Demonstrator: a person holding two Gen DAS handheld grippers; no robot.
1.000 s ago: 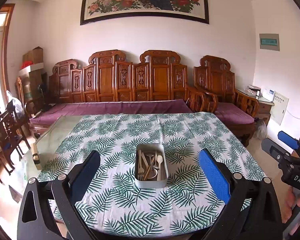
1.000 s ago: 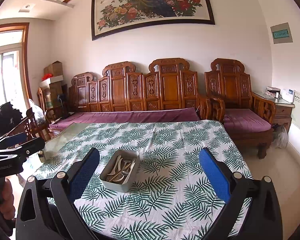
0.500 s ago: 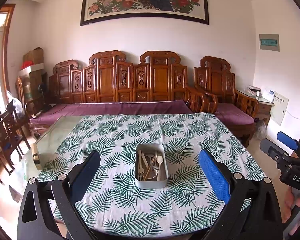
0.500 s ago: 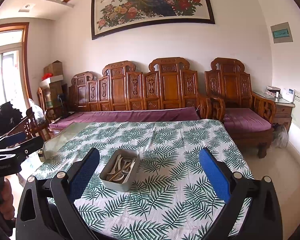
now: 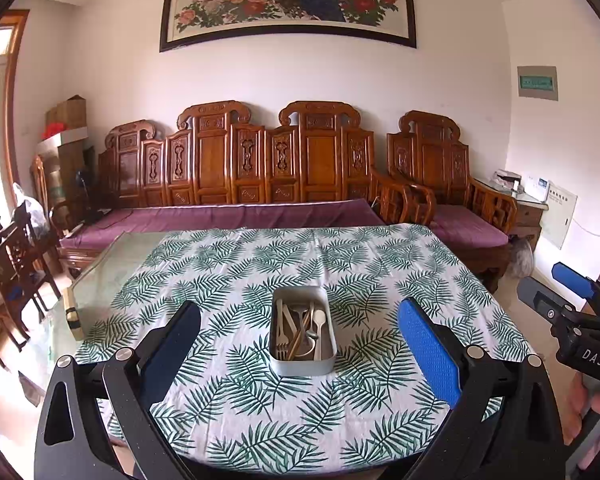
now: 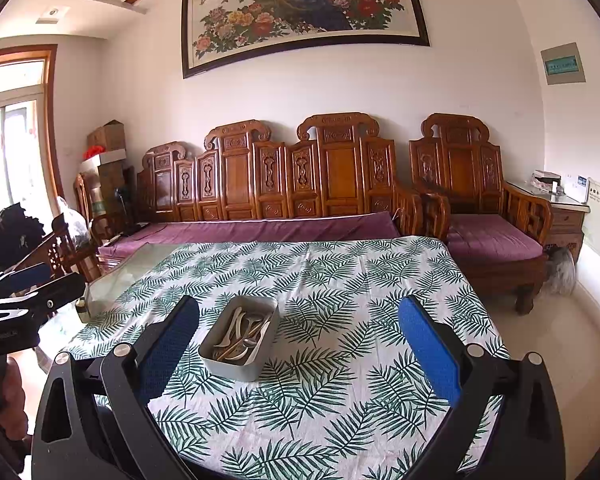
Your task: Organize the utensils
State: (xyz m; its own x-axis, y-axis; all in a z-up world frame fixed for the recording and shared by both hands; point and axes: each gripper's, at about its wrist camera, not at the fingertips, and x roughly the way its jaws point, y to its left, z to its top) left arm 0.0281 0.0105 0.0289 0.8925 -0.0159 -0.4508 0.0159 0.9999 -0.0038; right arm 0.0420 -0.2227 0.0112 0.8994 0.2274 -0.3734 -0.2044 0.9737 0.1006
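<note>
A grey metal tray [image 5: 302, 364] sits on the leaf-print tablecloth [image 5: 236, 400], holding several utensils [image 5: 300, 330]: pale forks, spoons and wooden pieces, jumbled together. My left gripper [image 5: 300, 344] is open and empty, held back at the near table edge with the tray straight ahead between its fingers. My right gripper [image 6: 300, 344] is open and empty, also at the near edge; the tray [image 6: 240, 360] with the utensils [image 6: 242, 334] lies ahead, left of centre. Each gripper shows at the side of the other's view: the right gripper [image 5: 568, 300] and the left gripper [image 6: 20, 292].
The table [image 5: 100, 276] has bare glass at its left, beyond the cloth. A carved wooden sofa [image 5: 236, 216] with purple cushions stands behind the table, an armchair [image 5: 460, 216] at back right. Wooden chairs [image 5: 16, 264] stand at far left.
Almost nothing has changed; the right gripper has drifted very slightly in the left wrist view.
</note>
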